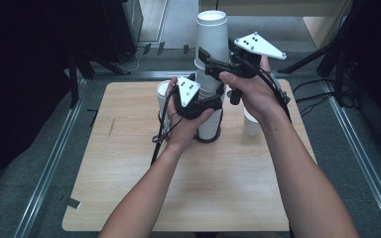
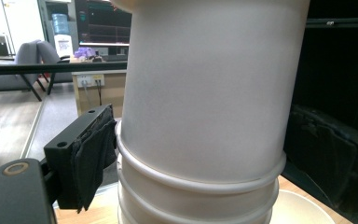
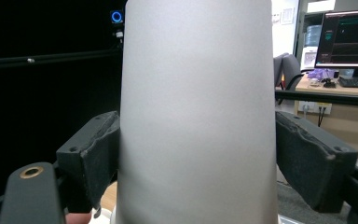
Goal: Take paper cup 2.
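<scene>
A tall stack of upturned white paper cups (image 1: 209,124) stands at the middle of the wooden table (image 1: 129,188). My left gripper (image 1: 209,102) clasps the stack low down; in the left gripper view its left pad (image 2: 95,149) lies against the stack (image 2: 205,93) just above a cup rim, and the other jaw is hidden behind the cups. My right gripper (image 1: 209,63) is shut on the top cup (image 1: 212,34), higher up. In the right gripper view both pads (image 3: 98,158) press the top cup's wall (image 3: 196,70).
A single white cup (image 1: 162,94) stands left of the stack behind my left hand, and another (image 1: 250,124) stands right of it under my right wrist. A cup's open rim (image 2: 303,210) lies beside the stack. Metal rails run along the table's sides.
</scene>
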`<state>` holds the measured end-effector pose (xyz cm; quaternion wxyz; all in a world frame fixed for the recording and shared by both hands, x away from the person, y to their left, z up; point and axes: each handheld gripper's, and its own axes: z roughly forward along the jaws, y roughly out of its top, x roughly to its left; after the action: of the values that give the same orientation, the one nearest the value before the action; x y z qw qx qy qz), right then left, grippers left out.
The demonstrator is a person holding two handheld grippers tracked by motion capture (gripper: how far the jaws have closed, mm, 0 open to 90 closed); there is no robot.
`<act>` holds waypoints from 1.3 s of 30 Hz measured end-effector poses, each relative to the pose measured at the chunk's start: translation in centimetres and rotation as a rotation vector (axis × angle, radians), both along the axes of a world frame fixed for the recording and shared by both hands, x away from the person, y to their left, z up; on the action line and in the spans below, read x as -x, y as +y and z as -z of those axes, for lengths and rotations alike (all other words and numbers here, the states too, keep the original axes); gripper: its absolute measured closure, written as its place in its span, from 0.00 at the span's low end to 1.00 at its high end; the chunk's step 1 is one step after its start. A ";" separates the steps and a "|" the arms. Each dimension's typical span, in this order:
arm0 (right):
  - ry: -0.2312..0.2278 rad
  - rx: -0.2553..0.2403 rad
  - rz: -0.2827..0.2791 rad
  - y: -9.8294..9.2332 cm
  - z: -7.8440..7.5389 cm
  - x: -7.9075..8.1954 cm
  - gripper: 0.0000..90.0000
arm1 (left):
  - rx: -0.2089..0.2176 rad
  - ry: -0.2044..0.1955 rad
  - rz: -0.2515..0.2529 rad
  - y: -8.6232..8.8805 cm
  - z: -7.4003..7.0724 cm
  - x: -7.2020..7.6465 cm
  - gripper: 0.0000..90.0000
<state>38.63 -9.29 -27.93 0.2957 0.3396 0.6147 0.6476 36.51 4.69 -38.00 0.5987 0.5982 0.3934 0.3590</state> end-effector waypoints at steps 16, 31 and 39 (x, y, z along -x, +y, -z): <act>-0.086 -0.092 0.022 -0.7 -2.0 1.1 0.20 | 0.007 0.010 0.012 0.3 0.1 0.0 0.13; -0.130 -0.135 0.025 -1.6 -3.5 2.1 0.20 | 0.019 0.013 0.022 0.4 0.1 0.0 0.13; -0.118 -0.100 0.007 -1.6 -2.8 2.5 0.21 | 0.013 0.012 0.019 0.4 0.1 0.0 0.13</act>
<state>36.09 -10.89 -25.08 0.3166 0.3173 0.5619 0.6952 36.48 5.14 -38.09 0.6038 0.6002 0.3934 0.3471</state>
